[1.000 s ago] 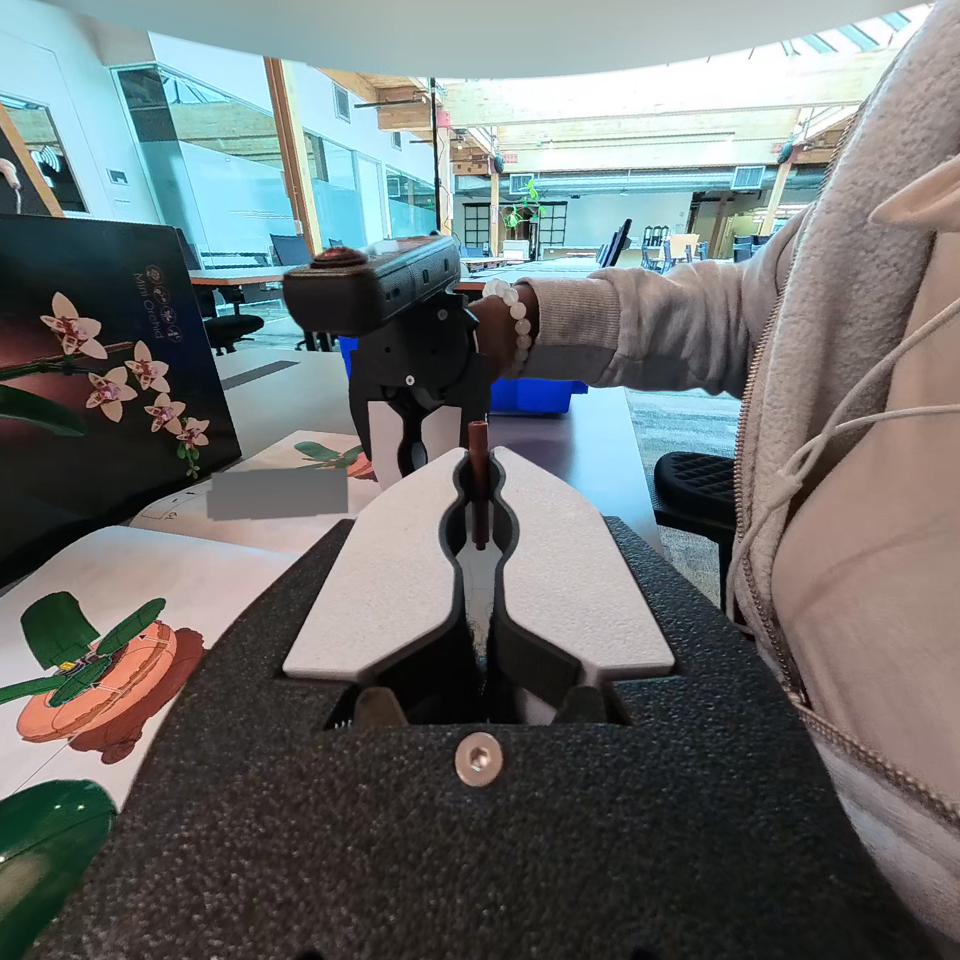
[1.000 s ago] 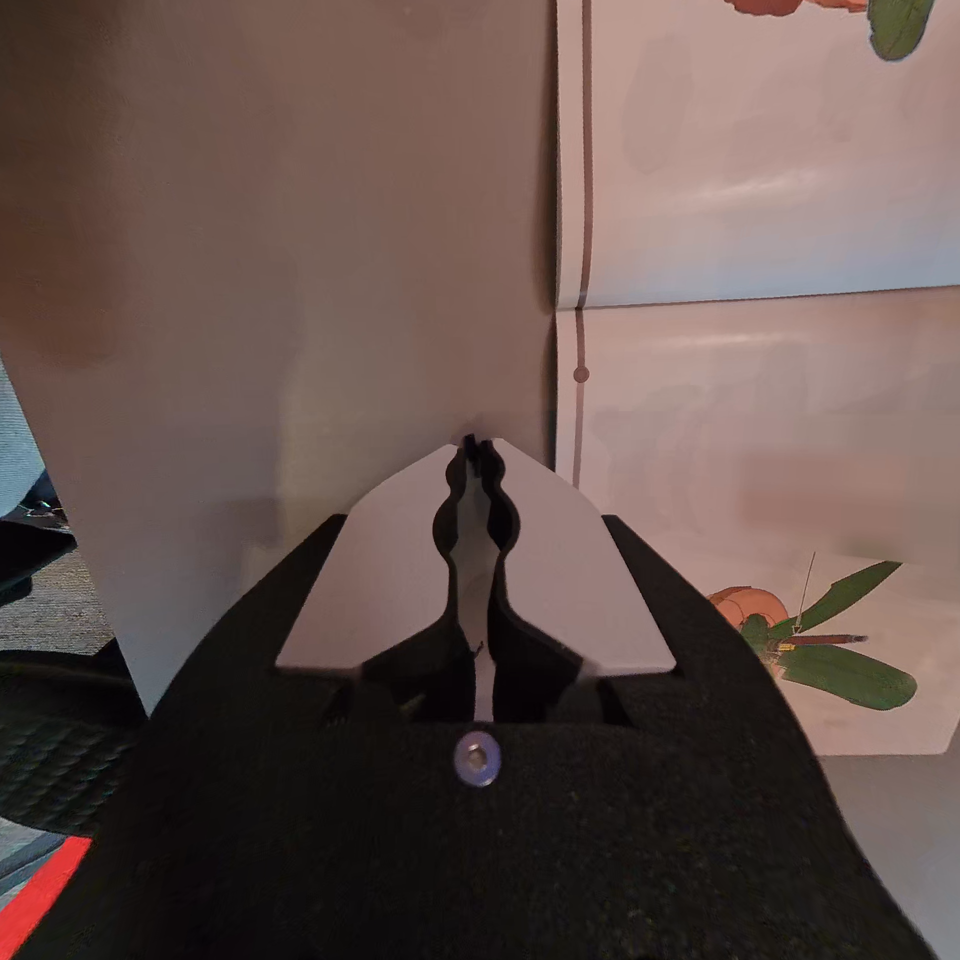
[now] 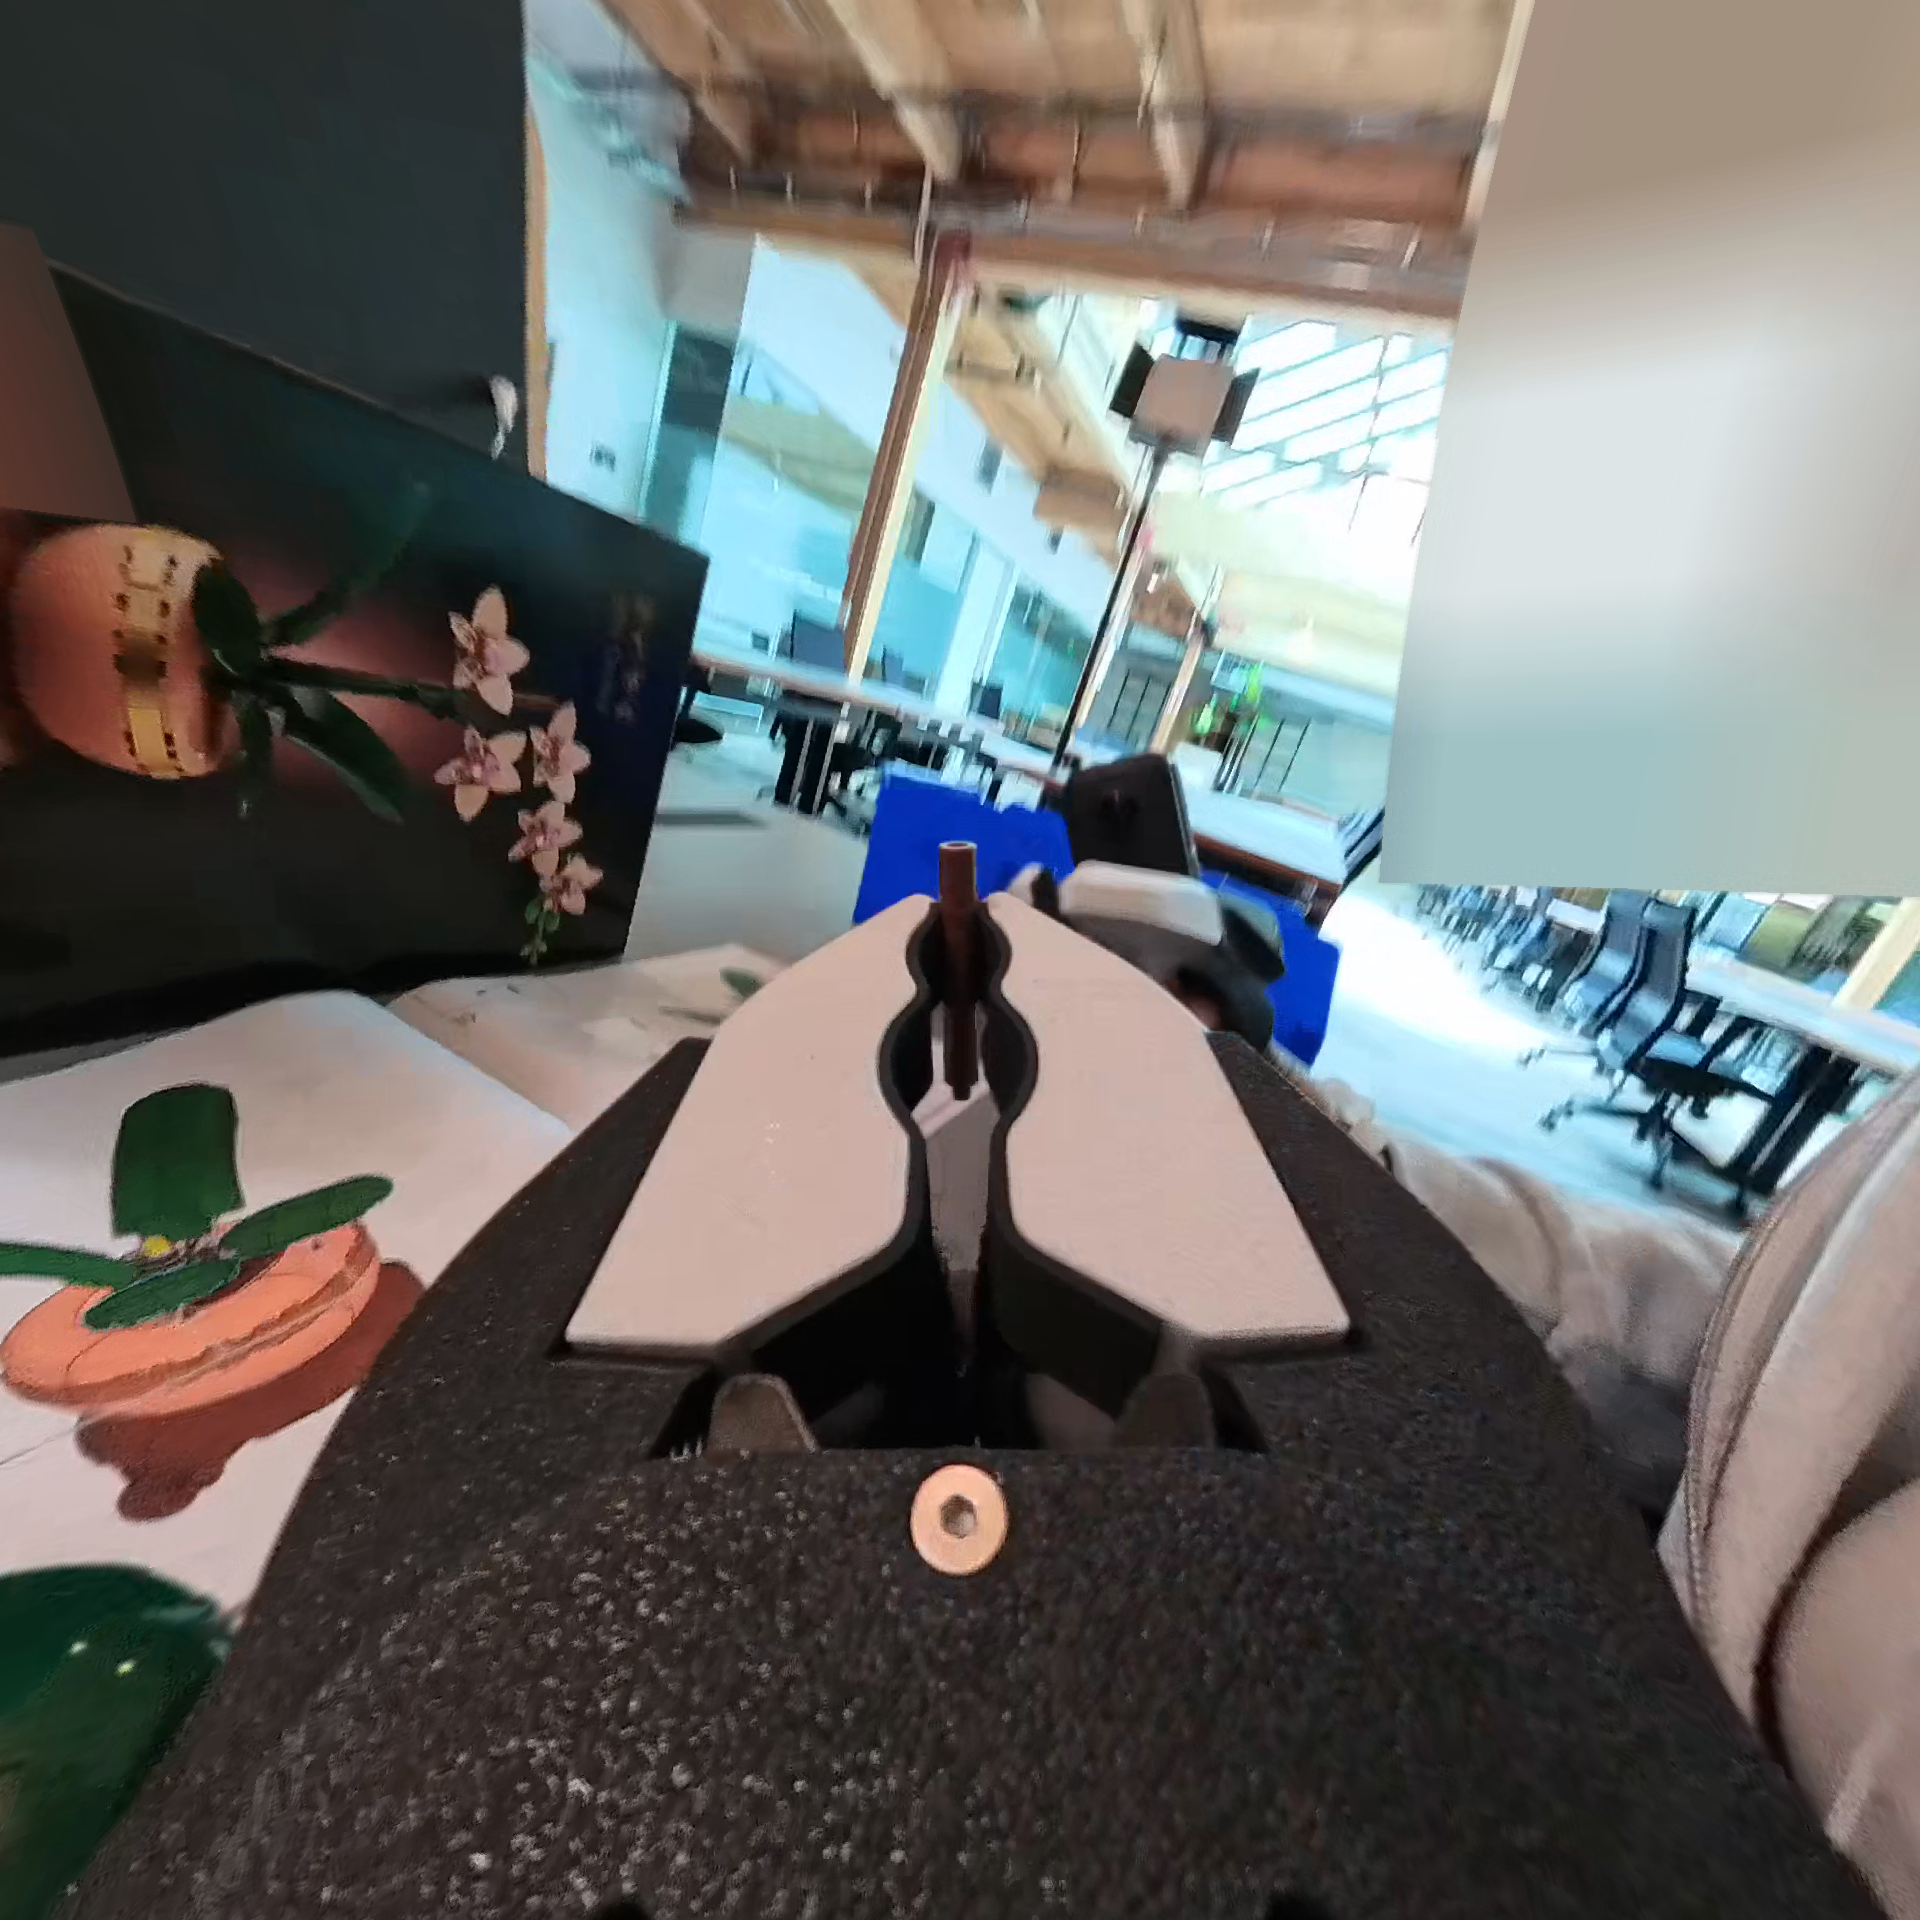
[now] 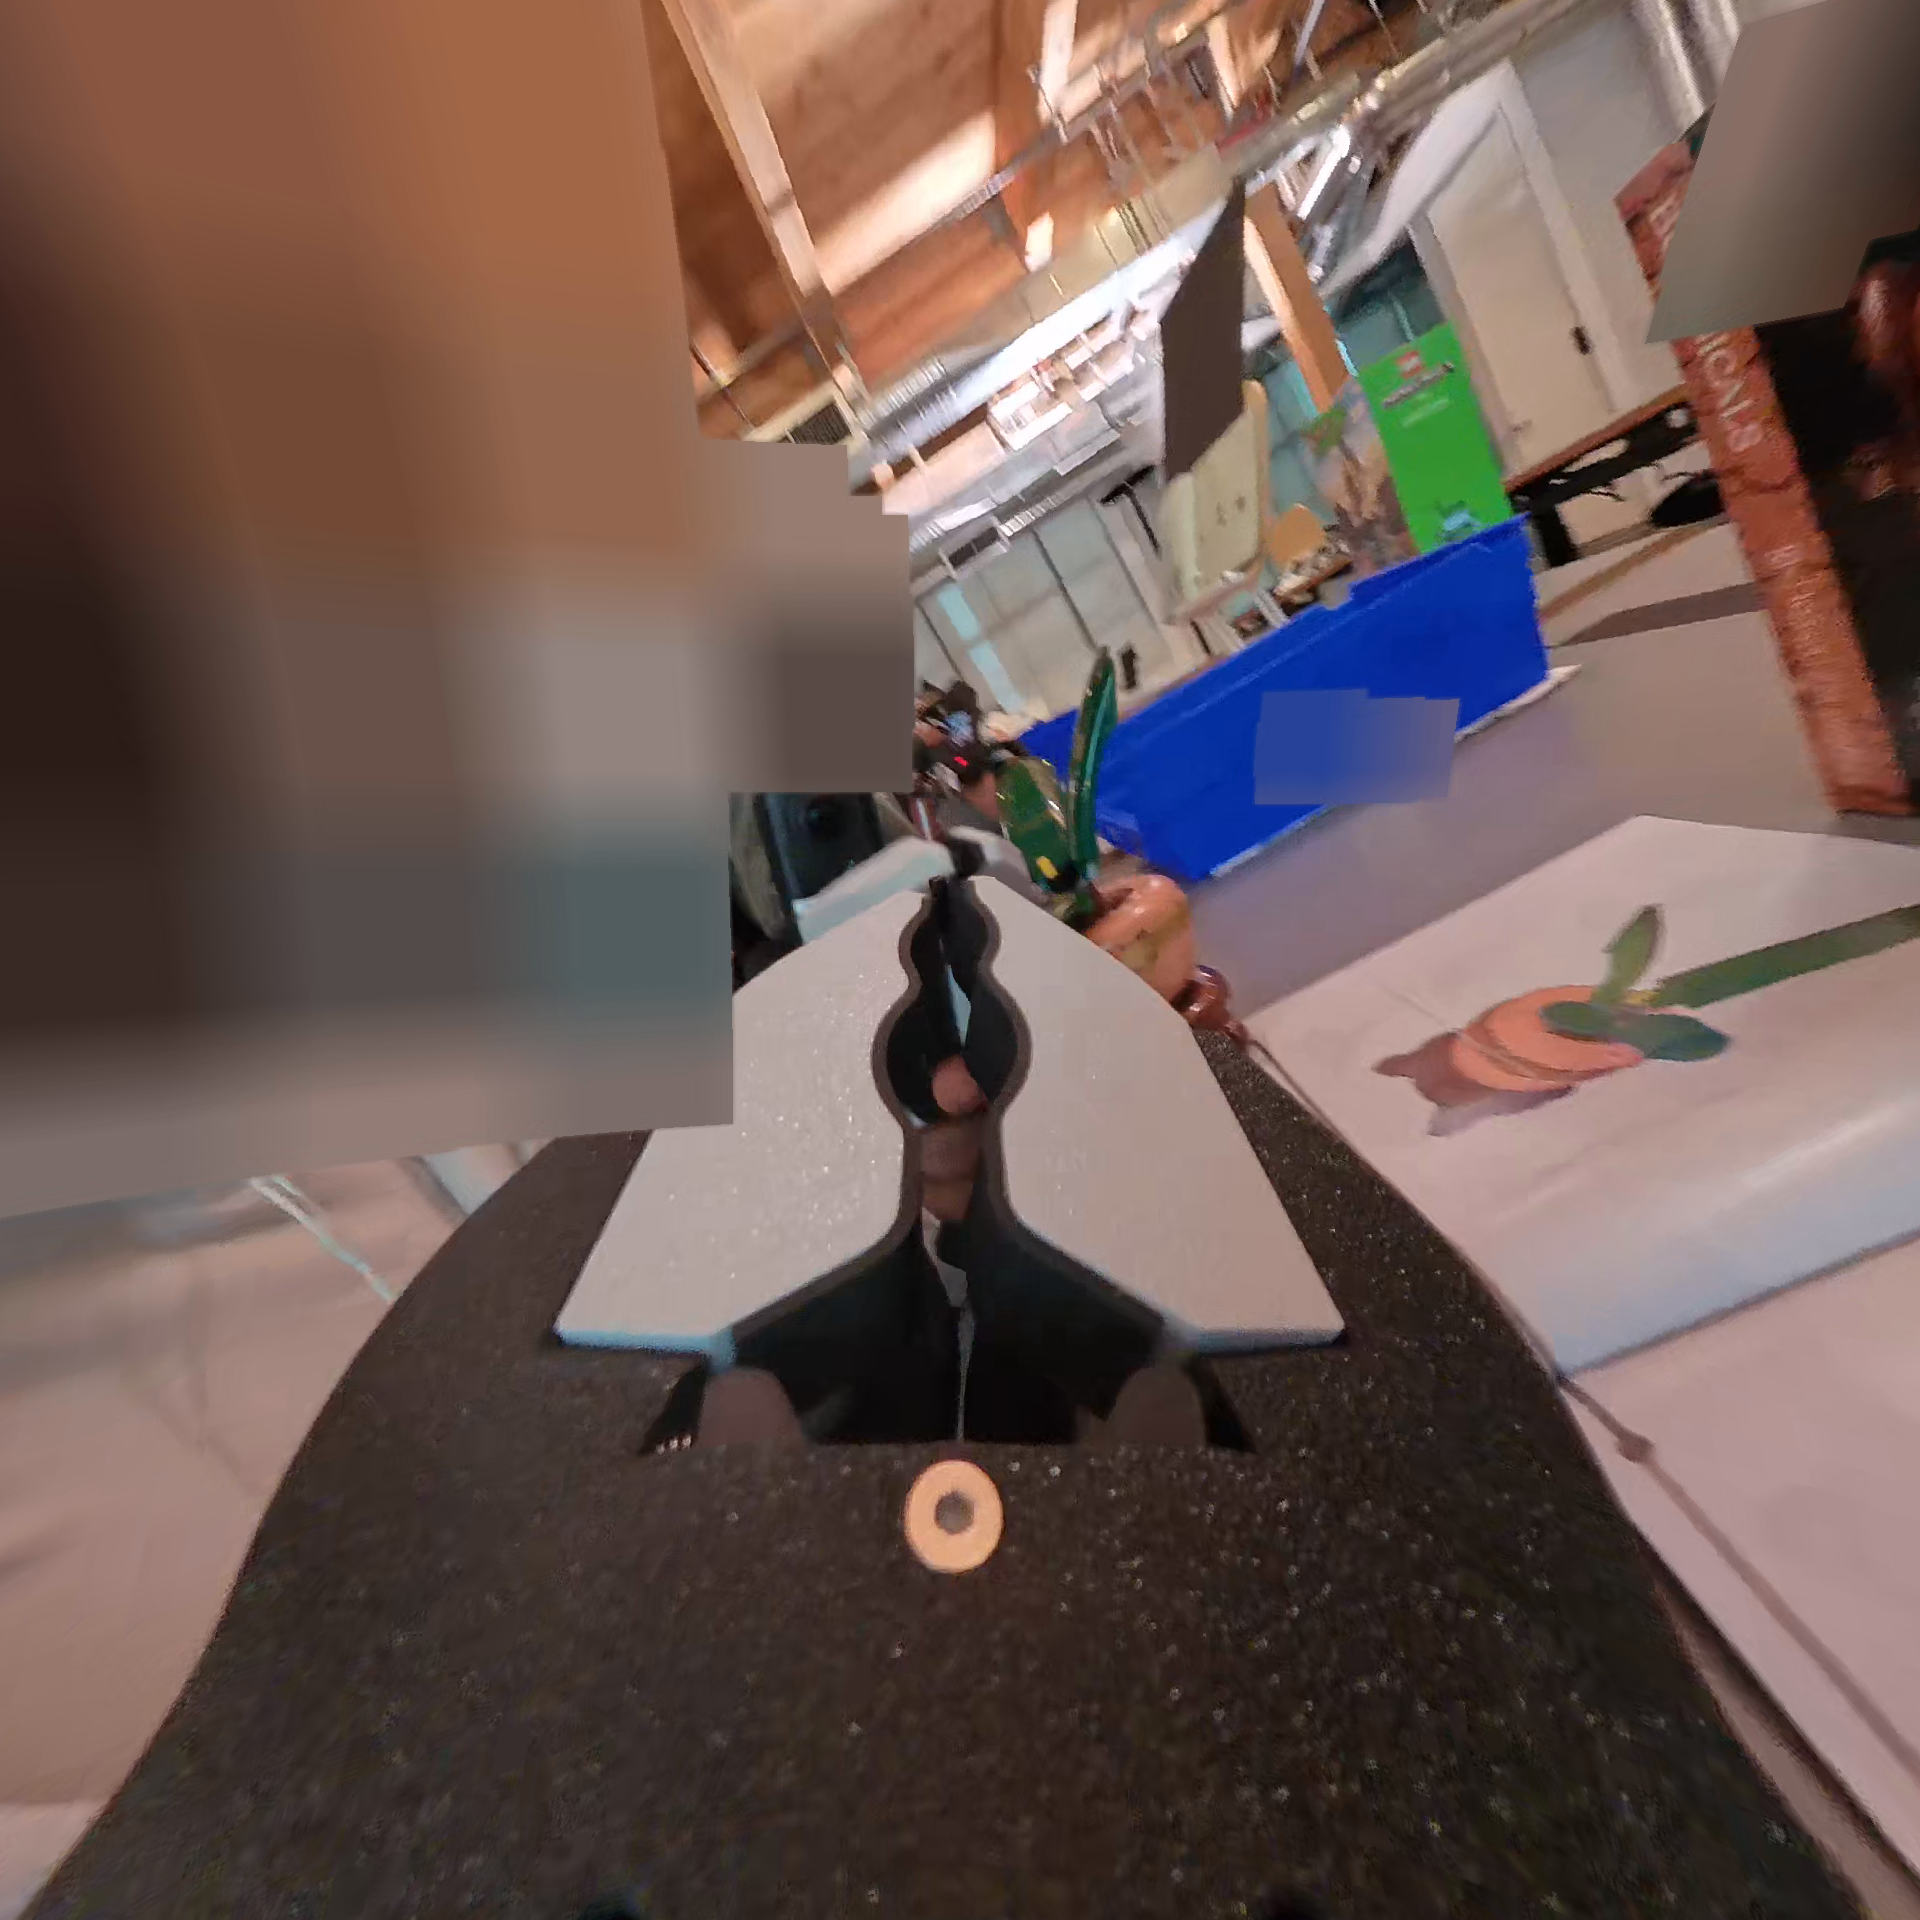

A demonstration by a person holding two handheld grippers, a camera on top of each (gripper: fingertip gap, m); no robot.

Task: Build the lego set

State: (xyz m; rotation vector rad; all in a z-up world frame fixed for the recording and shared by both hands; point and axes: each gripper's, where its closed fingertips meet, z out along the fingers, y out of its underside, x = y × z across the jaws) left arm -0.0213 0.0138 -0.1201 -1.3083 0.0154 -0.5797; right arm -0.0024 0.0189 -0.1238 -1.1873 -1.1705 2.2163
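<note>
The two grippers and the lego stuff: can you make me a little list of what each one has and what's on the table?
left gripper: shut on a thin brown rod that pokes out past the tips
right gripper: shut; a thin dark piece sits between the fingers, too blurry to name
plant model: orange pot with green leaves, on the table past the right gripper
blue bin: behind the model
booklet: open, lying flat
box: dark, with flowers pictured, standing behind the booklet
</note>
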